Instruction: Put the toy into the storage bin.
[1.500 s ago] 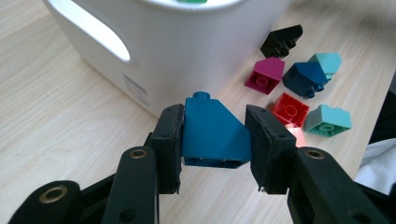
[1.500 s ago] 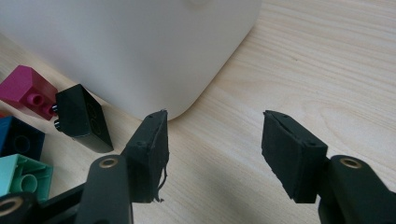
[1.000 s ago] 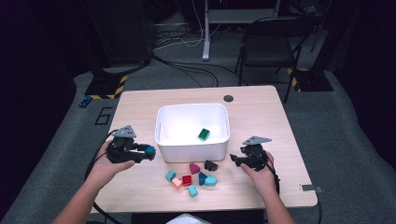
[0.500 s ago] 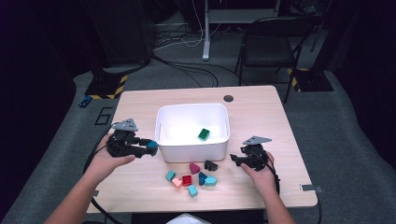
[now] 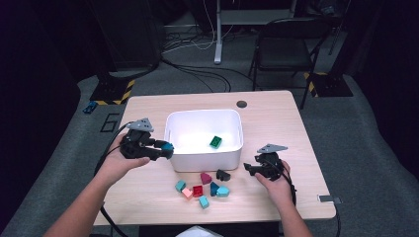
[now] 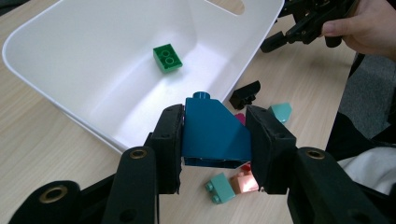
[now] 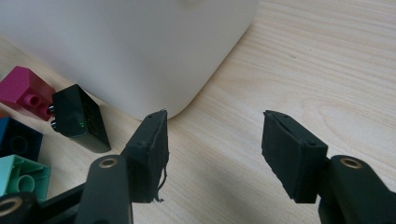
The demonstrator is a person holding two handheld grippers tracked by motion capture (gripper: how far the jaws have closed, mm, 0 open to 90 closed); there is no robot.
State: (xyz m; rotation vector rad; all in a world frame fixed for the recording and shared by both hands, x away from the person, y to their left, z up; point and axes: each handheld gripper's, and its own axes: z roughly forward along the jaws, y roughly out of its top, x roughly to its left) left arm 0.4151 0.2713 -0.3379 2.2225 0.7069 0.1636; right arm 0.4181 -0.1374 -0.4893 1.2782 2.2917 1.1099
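My left gripper (image 5: 165,148) (image 6: 214,140) is shut on a dark blue sloped brick (image 6: 212,131) (image 5: 168,146), lifted at the left rim of the white bin (image 5: 203,157) (image 6: 70,65). A green brick (image 5: 215,141) (image 6: 167,58) lies inside the bin. My right gripper (image 5: 248,169) (image 7: 212,149) rests open on the table at the bin's right front corner, nothing between its pads. In front of the bin lie loose bricks: a black one (image 5: 223,175) (image 7: 80,119), a magenta one (image 5: 205,177) (image 7: 24,88), a red one (image 5: 197,190), and teal ones (image 5: 180,185).
The bin's white wall (image 7: 130,46) stands just ahead of the right gripper's jaws. A dark round hole (image 5: 241,104) sits in the tabletop behind the bin. A folding chair (image 5: 286,47) and cables lie on the floor beyond the table. A small grey item (image 5: 328,199) lies near the table's right front corner.
My left hand has risen and moved right toward the bin with the blue brick held. The right hand has stayed where it was.
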